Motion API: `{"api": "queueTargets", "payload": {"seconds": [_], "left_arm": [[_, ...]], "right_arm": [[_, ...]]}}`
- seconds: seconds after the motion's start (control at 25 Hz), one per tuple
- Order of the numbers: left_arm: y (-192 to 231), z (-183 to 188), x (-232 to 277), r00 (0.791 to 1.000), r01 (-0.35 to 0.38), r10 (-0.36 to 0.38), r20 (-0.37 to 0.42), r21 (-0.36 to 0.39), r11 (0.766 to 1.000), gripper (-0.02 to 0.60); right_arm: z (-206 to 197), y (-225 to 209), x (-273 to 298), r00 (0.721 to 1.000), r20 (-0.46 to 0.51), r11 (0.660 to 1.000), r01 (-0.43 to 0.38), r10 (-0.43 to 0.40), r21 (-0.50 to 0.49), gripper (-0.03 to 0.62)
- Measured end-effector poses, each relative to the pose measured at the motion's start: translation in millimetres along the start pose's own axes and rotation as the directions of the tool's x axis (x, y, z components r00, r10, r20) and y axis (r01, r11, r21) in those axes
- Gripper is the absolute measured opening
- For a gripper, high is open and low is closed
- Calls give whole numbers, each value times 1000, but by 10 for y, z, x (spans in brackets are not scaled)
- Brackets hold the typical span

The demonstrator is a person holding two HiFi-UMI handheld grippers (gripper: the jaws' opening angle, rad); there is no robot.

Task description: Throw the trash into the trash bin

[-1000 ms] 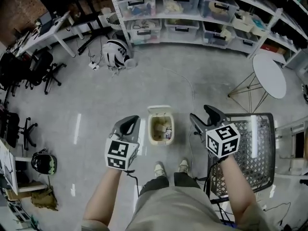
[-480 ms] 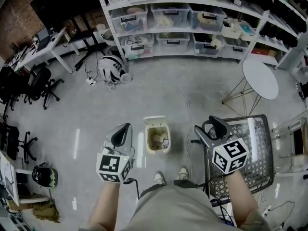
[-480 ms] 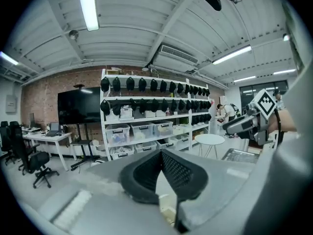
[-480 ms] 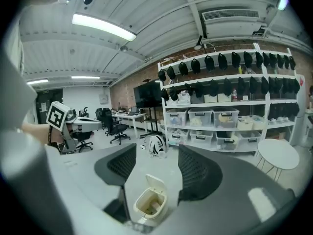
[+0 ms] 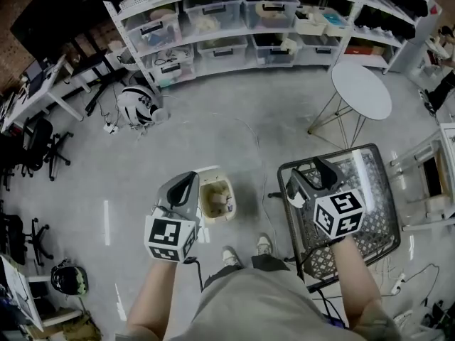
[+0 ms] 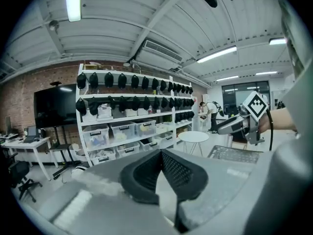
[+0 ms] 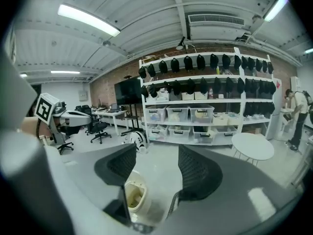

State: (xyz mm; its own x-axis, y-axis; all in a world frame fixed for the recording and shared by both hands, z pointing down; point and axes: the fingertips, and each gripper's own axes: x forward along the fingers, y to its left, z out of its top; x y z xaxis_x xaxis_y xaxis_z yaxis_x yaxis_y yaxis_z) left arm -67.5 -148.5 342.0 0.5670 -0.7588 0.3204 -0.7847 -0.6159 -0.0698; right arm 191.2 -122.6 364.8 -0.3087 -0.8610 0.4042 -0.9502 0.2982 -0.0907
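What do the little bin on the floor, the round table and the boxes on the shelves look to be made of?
Bin: probably plastic; cream, with a smooth moulded wall.
Round table: matt white top, material unclear; its thin legs look like metal rod.
Boxes: clear plastic, since their contents show through the walls.

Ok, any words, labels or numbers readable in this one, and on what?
No text can be read in any view.
On the cubes of the left gripper and right gripper: black-and-white square marker patterns, no letters.
On the shelf bins: dark labels, too small to read.
On the trash bin: no print visible.
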Motion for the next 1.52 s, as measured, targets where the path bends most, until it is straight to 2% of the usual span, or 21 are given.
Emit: {"api": "queueTargets", "payload": {"seconds": [0.16,0.32,0.72,1.16,1.4,1.52], "left_arm": [[-370,-34,382,995,93,-93,-26,9,996,3],[-678,-236,755,981,176,-178,-74,-41,984,3],[-1330,-756,1354,922,311,-305,-237,-15,950,3],[-1668,-1578,1532,839,357,-356,-412,-78,931,3],[-1720,-2087,1573,791,341,-345,-506,-103,934,3],[-1738,-2265,1588,774,347,-353,-526,-115,931,2]], "right_arm": [[-350,-335,-38,997,-61,998,55,-53,37,275],[-807,-578,-30,986,-142,993,93,-82,70,276],[-1979,-980,114,947,-310,981,134,-84,143,275],[-3165,-941,381,861,-508,980,81,24,184,275],[-3552,-919,497,831,-554,977,74,50,200,275],[-3717,-903,572,811,-581,980,65,59,190,275]]}}
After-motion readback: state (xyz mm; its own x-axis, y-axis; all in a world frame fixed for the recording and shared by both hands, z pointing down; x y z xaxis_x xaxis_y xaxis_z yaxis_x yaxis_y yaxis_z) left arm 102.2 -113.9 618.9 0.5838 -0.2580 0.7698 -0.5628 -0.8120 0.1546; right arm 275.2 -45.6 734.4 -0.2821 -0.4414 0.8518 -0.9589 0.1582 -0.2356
